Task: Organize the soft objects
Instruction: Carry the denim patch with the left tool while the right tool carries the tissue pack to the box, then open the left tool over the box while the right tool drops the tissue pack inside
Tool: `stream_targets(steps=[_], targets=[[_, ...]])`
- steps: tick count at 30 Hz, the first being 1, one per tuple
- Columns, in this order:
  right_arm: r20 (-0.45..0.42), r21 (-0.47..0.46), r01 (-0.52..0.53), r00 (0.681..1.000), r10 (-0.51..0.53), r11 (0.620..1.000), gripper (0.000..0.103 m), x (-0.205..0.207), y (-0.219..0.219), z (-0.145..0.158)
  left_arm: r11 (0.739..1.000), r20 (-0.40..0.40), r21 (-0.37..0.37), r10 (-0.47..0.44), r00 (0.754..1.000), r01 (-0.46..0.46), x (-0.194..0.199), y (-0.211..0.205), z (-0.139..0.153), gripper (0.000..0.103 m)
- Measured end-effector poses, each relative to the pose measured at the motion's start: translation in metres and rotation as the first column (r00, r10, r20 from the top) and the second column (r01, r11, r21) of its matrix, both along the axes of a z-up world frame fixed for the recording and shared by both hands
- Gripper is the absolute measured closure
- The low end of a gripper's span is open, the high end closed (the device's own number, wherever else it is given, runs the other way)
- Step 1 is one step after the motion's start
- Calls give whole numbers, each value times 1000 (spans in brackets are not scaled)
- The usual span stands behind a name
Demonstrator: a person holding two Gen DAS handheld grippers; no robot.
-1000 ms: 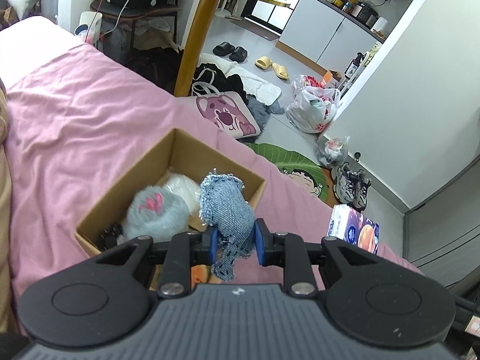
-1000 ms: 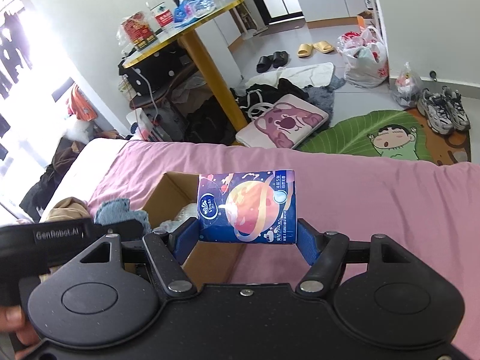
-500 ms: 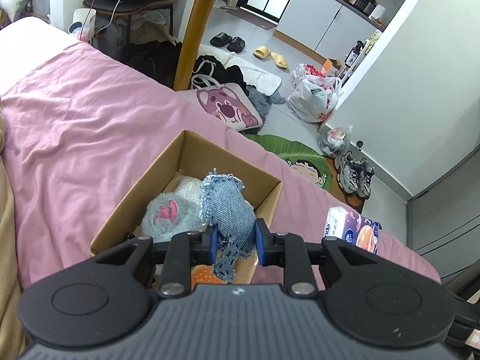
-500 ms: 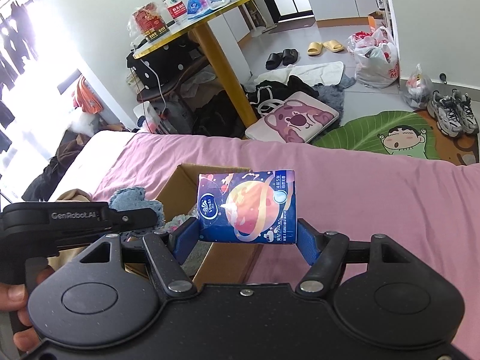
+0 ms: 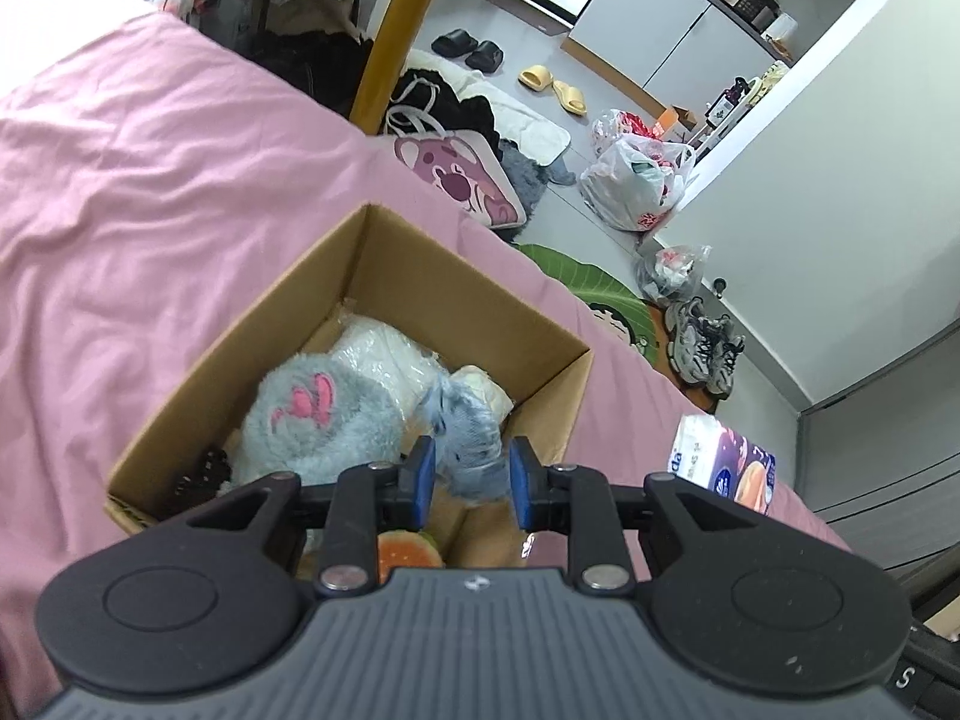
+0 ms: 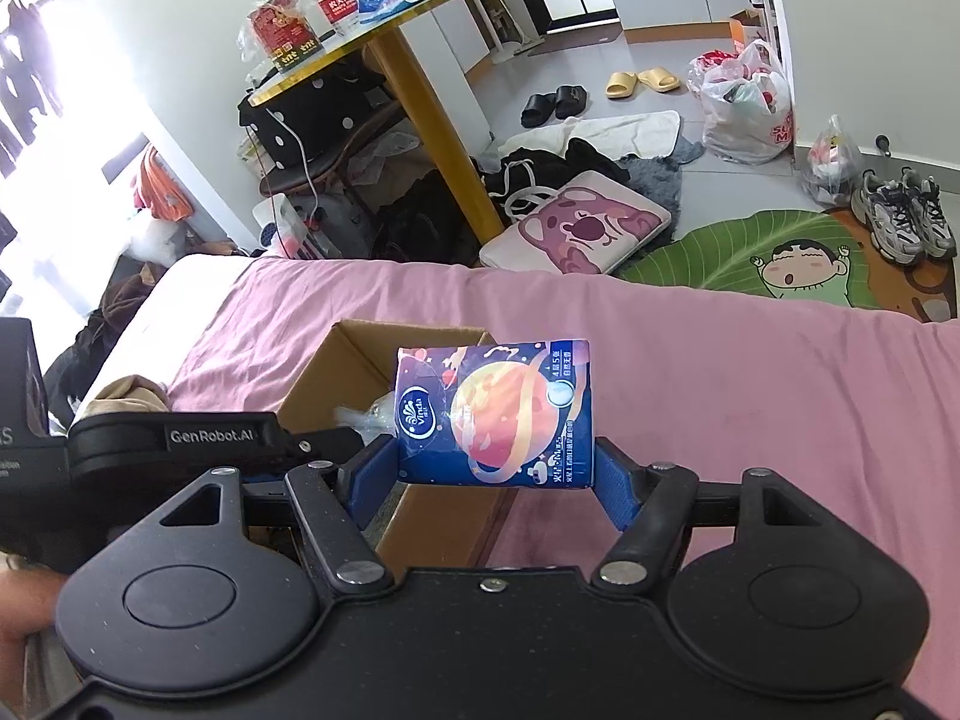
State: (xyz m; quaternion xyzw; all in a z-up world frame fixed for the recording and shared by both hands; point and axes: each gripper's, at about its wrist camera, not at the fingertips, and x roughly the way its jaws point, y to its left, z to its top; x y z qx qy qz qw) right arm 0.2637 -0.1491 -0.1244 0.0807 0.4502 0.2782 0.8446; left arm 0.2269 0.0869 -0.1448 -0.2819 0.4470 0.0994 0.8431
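An open cardboard box (image 5: pixel 468 270) sits on the pink bed and holds a grey plush paw (image 5: pixel 324 414), a white bagged item (image 5: pixel 384 348) and a burger-like toy (image 5: pixel 408 549). My left gripper (image 5: pixel 471 474) hangs over the box's near right part, shut on a blurred scrap of blue denim (image 5: pixel 468 444). My right gripper (image 6: pixel 493 471) is shut on a blue tissue pack (image 6: pixel 495 414), held in the air just right of the box (image 6: pixel 360 360). The same tissue pack (image 5: pixel 723 459) shows at the right in the left wrist view.
The pink sheet (image 5: pixel 150 210) spreads left of and beyond the box. Past the bed's edge are a yellow table leg (image 6: pixel 444 150), a pink bear cushion (image 6: pixel 576 222), a green leaf mat (image 6: pixel 750 252), sneakers (image 6: pixel 900 216) and plastic bags. A hand (image 6: pixel 24 618) holds the left tool.
My left gripper has moved forward and tipped down over the box. The denim scrap now sits lower between the pads. My right gripper has kept the tissue pack and edged toward the box.
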Motion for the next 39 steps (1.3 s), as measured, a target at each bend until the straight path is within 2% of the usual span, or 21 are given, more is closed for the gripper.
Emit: stream_targets(steps=[5, 12, 19, 22, 28, 32, 34, 39], targets=[[-1, -21, -21, 1000, 21, 1000, 36, 8, 13, -5, 1000, -12, -21, 16, 1000, -17, 3, 6, -12, 77], [7, -56, -66, 998, 66, 996, 35, 11, 37, -8, 995, 5, -17, 96, 995, -96, -2, 25, -11, 75], [14, -93, -104, 994, 106, 990, 35, 3, 57, -10, 988, 40, -11, 153, 988, -152, -9, 37, -2, 56], [11, -105, -119, 993, 121, 987, 35, -1, 63, -8, 986, 54, -10, 165, 985, -165, -13, 43, 1, 50], [-11, -124, -153, 988, 153, 980, 28, -7, 69, -6, 978, 56, -22, 209, 976, -208, -18, 56, 2, 43], [-12, -118, -144, 989, 144, 982, 28, -11, 67, -2, 978, 54, -18, 211, 976, -210, -19, 58, 6, 39], [-11, -111, -137, 991, 136, 984, 28, -13, 64, 1, 977, 50, -11, 211, 976, -211, -20, 57, 9, 31], [-20, -99, -124, 992, 123, 987, 28, -15, 58, 6, 984, 47, 17, 178, 983, -179, -23, 50, 22, 22]])
